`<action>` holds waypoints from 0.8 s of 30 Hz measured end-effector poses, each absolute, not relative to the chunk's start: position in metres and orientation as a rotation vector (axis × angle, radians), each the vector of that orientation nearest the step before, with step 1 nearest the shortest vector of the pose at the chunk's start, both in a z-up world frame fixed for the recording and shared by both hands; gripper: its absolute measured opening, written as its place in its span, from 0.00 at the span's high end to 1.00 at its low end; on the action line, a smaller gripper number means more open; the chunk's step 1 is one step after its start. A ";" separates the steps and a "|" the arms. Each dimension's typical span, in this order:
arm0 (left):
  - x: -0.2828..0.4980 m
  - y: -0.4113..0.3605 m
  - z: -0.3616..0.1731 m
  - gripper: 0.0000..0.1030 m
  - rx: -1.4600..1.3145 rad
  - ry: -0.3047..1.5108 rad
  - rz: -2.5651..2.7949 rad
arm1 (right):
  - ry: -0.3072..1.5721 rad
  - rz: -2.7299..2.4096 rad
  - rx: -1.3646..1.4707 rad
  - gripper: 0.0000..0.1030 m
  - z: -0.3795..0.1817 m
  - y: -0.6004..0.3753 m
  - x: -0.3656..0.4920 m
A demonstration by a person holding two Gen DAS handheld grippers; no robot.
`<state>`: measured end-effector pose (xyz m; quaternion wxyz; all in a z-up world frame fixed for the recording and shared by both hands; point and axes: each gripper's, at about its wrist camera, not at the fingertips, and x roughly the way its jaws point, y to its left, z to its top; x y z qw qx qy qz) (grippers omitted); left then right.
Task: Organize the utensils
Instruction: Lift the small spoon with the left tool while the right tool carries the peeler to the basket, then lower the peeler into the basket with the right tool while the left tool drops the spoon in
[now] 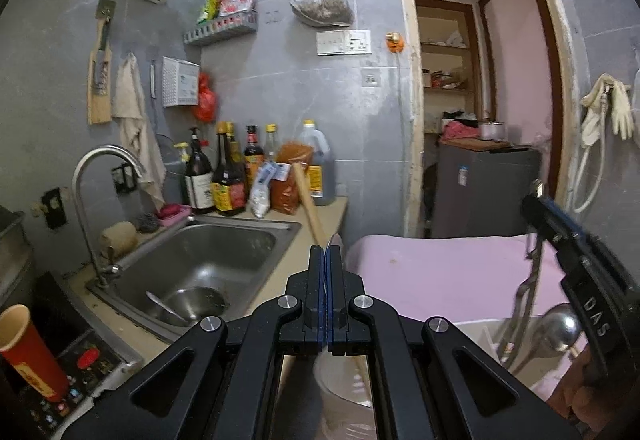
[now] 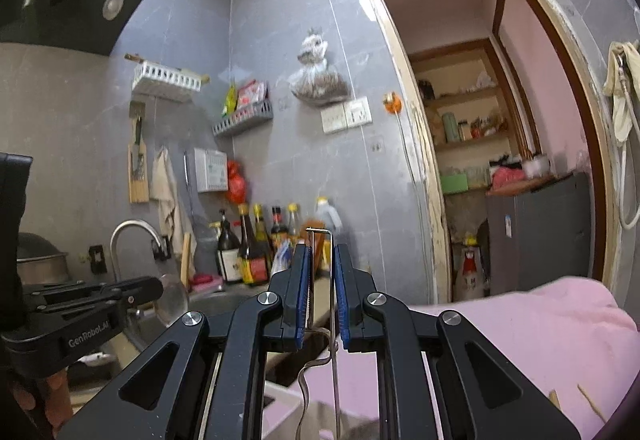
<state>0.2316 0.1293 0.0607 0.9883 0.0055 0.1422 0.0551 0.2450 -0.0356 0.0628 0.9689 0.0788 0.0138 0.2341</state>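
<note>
My left gripper (image 1: 326,252) is shut on a metal spatula with a wooden handle (image 1: 306,195); the handle points up and away over the counter edge, the blade hangs below the jaws. My right gripper (image 2: 322,260) is shut on the thin wire handle of a metal utensil (image 2: 330,280) that rises between the pads and hangs below them. In the left wrist view the right gripper (image 1: 560,224) is at the right, with the wire utensil (image 1: 528,288) dangling beside a steel ladle (image 1: 560,324). The left gripper (image 2: 120,296) shows at the left of the right wrist view.
A steel sink (image 1: 208,260) with a bowl and spoon and a tap (image 1: 100,175) lies left. Sauce bottles (image 1: 228,175) stand at the back of the counter. A pink cloth (image 1: 440,272) covers the surface right. A red paper cup (image 1: 28,352) stands on a cooker. A doorway (image 1: 480,99) opens behind.
</note>
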 end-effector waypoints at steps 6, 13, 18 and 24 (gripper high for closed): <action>0.226 0.132 0.062 0.96 -0.108 0.287 0.002 | 0.108 0.481 0.142 0.78 0.061 -0.045 0.237; 0.209 0.124 0.075 0.63 -0.179 0.220 -0.055 | 0.090 0.489 0.126 0.66 0.074 -0.069 0.214; 0.196 0.107 0.087 0.45 -0.186 0.172 -0.090 | 0.031 0.437 0.109 0.50 0.085 -0.100 0.195; 0.184 0.070 0.093 0.14 -0.149 0.143 -0.167 | -0.032 0.342 0.087 0.24 0.092 -0.145 0.172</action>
